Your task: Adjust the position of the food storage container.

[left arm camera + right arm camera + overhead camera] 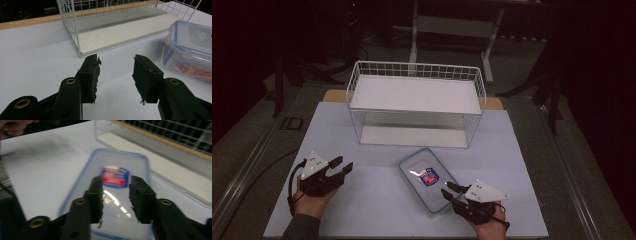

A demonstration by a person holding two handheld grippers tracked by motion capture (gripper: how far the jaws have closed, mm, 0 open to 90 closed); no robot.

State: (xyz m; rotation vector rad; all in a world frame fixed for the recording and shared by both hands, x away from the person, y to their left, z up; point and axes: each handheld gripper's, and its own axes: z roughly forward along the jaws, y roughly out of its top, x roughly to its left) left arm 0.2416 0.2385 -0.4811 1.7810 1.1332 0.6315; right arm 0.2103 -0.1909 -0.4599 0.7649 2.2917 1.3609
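A clear plastic container (pixel 427 177) with a blue-rimmed lid and a red and blue label lies on the white table top, in front of a white wire rack (pixel 417 95). My right gripper (pixel 448 192) sits at the container's near right corner. In the right gripper view its jaws (pixel 116 182) stand apart just above the lid of the container (pixel 117 165), with no pad pressing on it. My left gripper (pixel 343 165) rests at the near left, well away from the container (pixel 190 50). Its jaws (pixel 116 62) stand apart with only bare table between them.
The wire rack (pixel 112 35) has a white lower shelf and an upper shelf and stands across the far half of the white table top (pixel 362 200). A grey desk frame (pixel 452 25) stands behind in the dark. A hand shows at top left in the right gripper view.
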